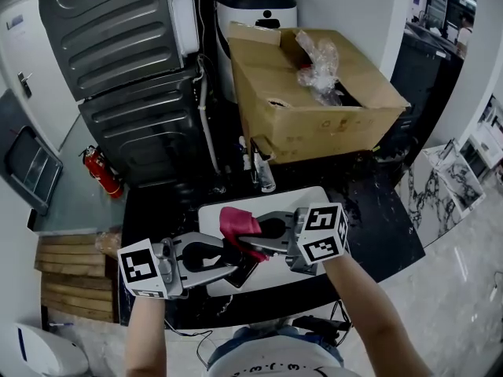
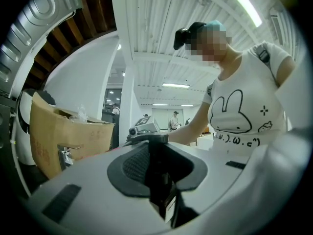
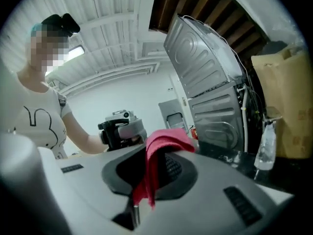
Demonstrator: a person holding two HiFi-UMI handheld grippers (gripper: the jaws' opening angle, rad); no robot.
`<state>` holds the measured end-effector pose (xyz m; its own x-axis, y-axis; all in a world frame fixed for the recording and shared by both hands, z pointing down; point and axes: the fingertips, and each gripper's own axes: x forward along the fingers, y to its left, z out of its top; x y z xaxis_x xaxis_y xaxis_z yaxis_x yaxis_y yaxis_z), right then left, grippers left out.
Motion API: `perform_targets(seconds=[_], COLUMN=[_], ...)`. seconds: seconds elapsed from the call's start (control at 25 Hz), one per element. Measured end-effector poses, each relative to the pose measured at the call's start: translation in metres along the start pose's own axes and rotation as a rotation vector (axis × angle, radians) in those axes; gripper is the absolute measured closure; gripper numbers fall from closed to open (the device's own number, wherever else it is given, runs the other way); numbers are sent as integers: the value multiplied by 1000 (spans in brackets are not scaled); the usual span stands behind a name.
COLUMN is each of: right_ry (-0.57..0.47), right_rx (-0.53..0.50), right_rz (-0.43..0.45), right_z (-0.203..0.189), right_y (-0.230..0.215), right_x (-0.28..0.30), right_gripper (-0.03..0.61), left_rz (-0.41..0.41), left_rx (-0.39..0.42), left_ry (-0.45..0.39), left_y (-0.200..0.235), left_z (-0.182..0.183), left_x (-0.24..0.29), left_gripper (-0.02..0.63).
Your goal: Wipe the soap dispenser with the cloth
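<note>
Left gripper (image 1: 234, 264) clamped, right gripper (image 1: 245, 240) clamped

Head view is evenly lit from overhead and fairly bright; the black counter (image 1: 369, 218) swallows light and the glossy floor (image 1: 464, 289) gives soft glare at right. Strong fisheye bend in all views, with dark vignette corners in both gripper views. In the left gripper view the ceiling strip light (image 2: 239, 1) blows out and the soap dispenser (image 2: 159, 170) is backlit, near-black, with little detail. In the right gripper view the cloth (image 3: 164, 141) is saturated and sharp; the cardboard box (image 3: 288, 106) at the edge looks soft and stretched.
</note>
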<state>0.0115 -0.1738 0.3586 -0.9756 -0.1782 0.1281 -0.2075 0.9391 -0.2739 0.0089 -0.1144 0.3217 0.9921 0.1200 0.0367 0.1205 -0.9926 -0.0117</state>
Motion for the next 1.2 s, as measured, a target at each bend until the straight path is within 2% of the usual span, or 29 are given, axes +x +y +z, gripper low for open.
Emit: perform_targets(seconds=[0.2,0.4,0.56,0.68,0.8,0.96,1.08,1.2], right_ry=[10,112,138,177,195,168,130,120], right_rx=[83,117,168,161,168,186,176,159], right_rz=[14,16,35,-22,-170,-338,-365,-346], right_z=[-15,-54,-78,-95,-106,-105,-94,-87], right_y=[-5,-7,-6,-13,-34,-54,-51,-40], right_x=[10,32,53,67,72,75,84,99], right_gripper=[531,531,531,529,529,529,529,529], left_rz=[25,42,59,100,152,182,210,275], left_rx=[-21,-55,-88,-100,-78,-44,-29,-63], left_ry=[-1,-46,-60,-64,6,196,294,267], left_y=[1,-2,-3,-2,6,18,26,35], left_z=[-7,-10,-20,-28,-43,-81,-106,-117], left_x=[-8,-22,-39,-62,-85,-107,-127,-148], left_gripper=[522,520,520,522,522,522,520,520])
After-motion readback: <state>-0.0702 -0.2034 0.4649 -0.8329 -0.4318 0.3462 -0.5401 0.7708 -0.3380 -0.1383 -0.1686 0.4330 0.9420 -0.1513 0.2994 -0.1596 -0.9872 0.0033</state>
